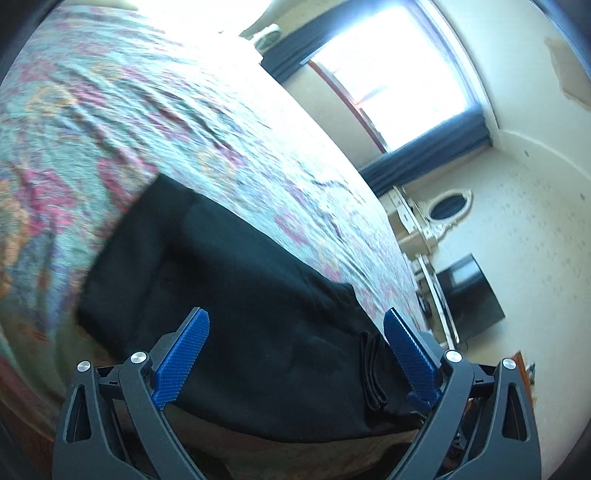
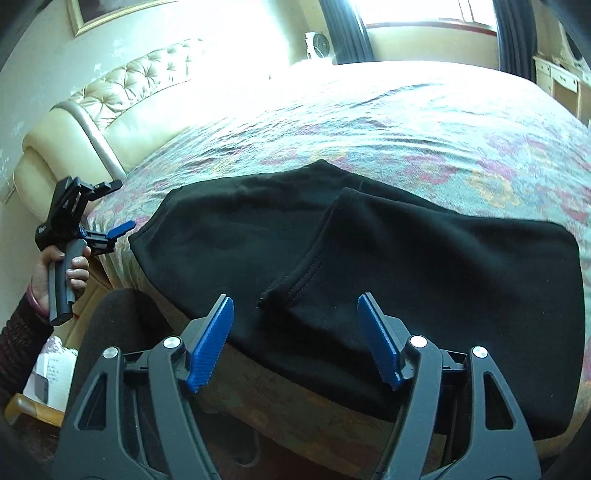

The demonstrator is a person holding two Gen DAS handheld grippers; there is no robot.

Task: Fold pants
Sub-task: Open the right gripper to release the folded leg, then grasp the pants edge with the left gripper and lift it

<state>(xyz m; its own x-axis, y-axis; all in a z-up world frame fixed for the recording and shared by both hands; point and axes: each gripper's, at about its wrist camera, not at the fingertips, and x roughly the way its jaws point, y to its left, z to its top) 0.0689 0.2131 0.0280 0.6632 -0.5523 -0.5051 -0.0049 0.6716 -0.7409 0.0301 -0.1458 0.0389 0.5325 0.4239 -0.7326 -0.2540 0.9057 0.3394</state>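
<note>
Both claws, my right claw (image 2: 295,341) and left claw (image 1: 295,354), gape wide and hold nothing, since I judge the fold laid: black pants (image 2: 369,258) lie doubled at the bed's (image 2: 406,129) near edge.

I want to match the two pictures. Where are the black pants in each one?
Left wrist view: black pants lie across the lower middle, on the flowered bedspread.
Right wrist view: black pants fill the middle, one layer folded over.
Shared landmark: the window's dark curtain.

Left gripper (image 1: 295,325), jaws wide apart, above black pants (image 1: 229,280) on floral bedspread (image 1: 147,122).
</note>
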